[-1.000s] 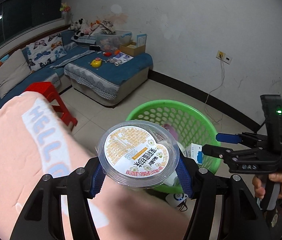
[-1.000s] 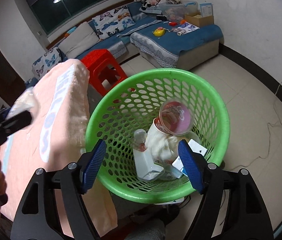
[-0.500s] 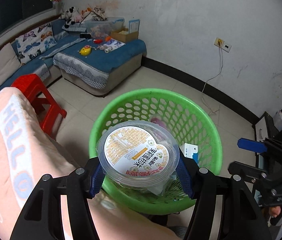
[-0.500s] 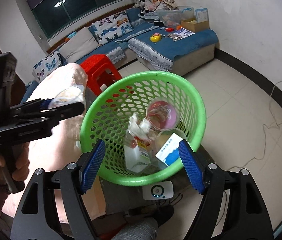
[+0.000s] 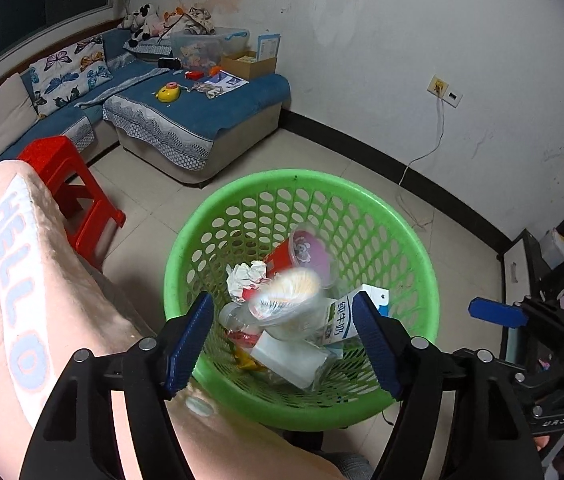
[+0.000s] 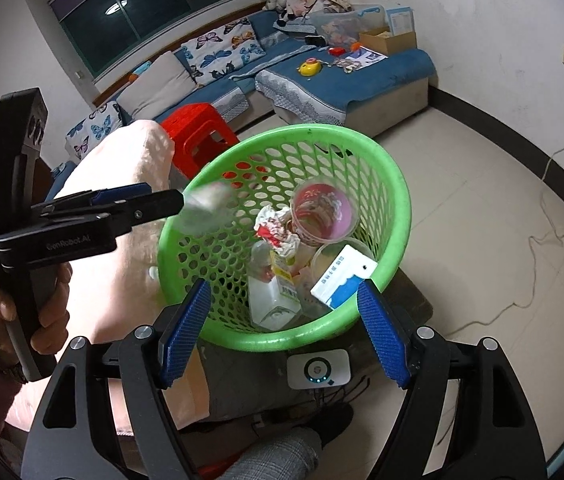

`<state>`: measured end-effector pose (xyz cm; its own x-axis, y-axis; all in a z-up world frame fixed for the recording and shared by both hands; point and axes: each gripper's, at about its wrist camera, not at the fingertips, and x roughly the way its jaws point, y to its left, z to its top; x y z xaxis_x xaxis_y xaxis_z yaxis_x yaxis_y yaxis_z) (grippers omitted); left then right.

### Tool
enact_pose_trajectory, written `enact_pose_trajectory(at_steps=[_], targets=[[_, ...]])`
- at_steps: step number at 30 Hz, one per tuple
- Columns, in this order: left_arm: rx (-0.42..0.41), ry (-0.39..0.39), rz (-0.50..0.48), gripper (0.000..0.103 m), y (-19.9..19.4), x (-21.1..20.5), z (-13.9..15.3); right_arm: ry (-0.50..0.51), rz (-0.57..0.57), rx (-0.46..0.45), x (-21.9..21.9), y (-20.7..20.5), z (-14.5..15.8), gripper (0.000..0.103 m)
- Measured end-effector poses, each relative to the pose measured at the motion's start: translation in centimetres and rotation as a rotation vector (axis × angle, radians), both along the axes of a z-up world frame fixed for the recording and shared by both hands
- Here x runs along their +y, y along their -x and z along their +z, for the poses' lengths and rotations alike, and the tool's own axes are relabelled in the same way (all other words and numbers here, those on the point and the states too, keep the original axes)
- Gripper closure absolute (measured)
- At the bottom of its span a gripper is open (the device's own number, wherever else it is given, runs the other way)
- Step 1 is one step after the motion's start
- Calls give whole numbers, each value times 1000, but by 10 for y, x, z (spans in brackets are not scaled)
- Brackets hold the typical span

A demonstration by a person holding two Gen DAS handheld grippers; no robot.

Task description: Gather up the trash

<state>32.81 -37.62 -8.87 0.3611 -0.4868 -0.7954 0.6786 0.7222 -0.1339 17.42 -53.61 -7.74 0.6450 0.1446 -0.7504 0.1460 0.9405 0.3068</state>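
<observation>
The left gripper (image 5: 283, 334) hangs over the green basket (image 5: 421, 264), its jaws wide and just opened further. A clear lidded tub (image 5: 287, 300), blurred, sits loose between the blue pads without touching either, above the trash in the basket. In the right wrist view the same tub (image 6: 204, 210) shows as a pale smear at the tip of the left gripper, at 9 o'clock of the basket rim.

The right gripper (image 6: 283, 332) is wide too, with nothing between its jaws, near the basket's 6 o'clock rim. Inside the basket lie a red cup (image 6: 323, 216) at 12 o'clock, crumpled paper (image 6: 276, 232) beside it, a clear bottle (image 6: 272, 304) at 6 o'clock and a milk carton (image 6: 341, 276) at 4 o'clock. A pink blanket (image 5: 22, 280) lies at 9 o'clock of the basket, a red stool (image 5: 70, 184) behind it.
</observation>
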Motion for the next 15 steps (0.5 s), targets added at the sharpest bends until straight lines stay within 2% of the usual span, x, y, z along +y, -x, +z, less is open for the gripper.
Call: enact_pose_trajectory(at_steps=[9,13,15], targets=[[-45,33,48,26,21,49,29,5,26,-21,21,9,11,28],[-69,36,97,18,36,79,40,25,46,-28,41,13,18,28],[-85,29,132,17,44,96,45,47,62,-35,55,15,22,27]])
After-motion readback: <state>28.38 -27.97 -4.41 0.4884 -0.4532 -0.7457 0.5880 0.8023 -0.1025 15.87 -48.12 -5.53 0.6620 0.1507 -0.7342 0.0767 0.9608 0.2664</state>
